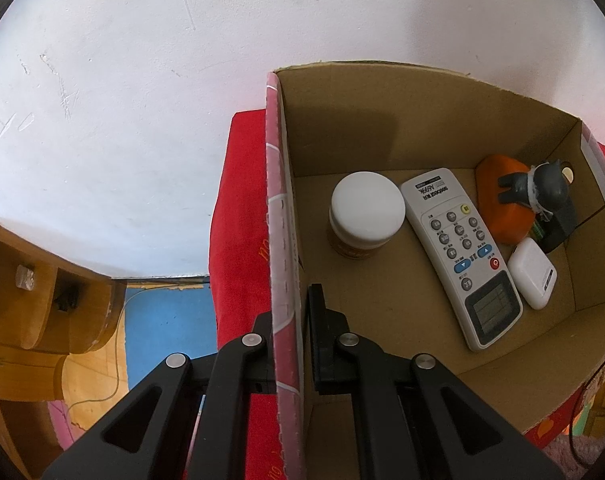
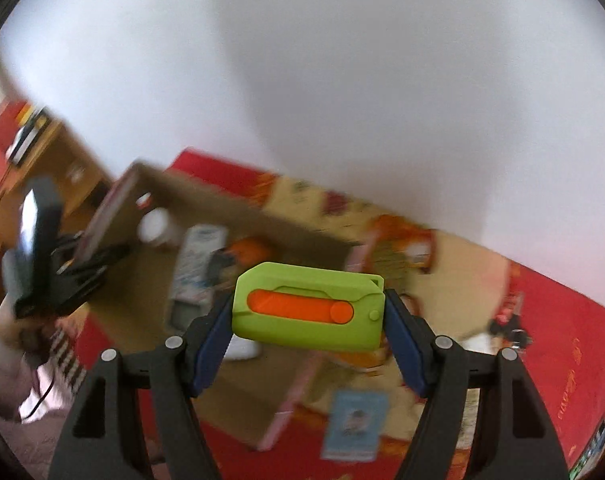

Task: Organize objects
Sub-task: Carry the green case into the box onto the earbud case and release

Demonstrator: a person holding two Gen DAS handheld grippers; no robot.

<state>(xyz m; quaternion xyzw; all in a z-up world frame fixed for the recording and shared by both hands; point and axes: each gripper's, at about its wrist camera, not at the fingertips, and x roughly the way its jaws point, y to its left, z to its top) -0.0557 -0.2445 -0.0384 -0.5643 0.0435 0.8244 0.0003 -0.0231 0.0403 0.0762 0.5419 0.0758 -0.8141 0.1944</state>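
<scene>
Our left gripper [image 1: 290, 320] pinches the box [image 1: 382, 120] wall tight, steadying it. Our right gripper [image 2: 308, 316] holds the green cutter [image 2: 308, 308] by its two short ends above the box; it looks light, stiff and smooth, so a slip seems possible

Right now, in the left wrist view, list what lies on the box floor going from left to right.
White-lidded jar → remote control → small white case. The orange item and grey figurine behind overlap, so I leave them out.
</scene>
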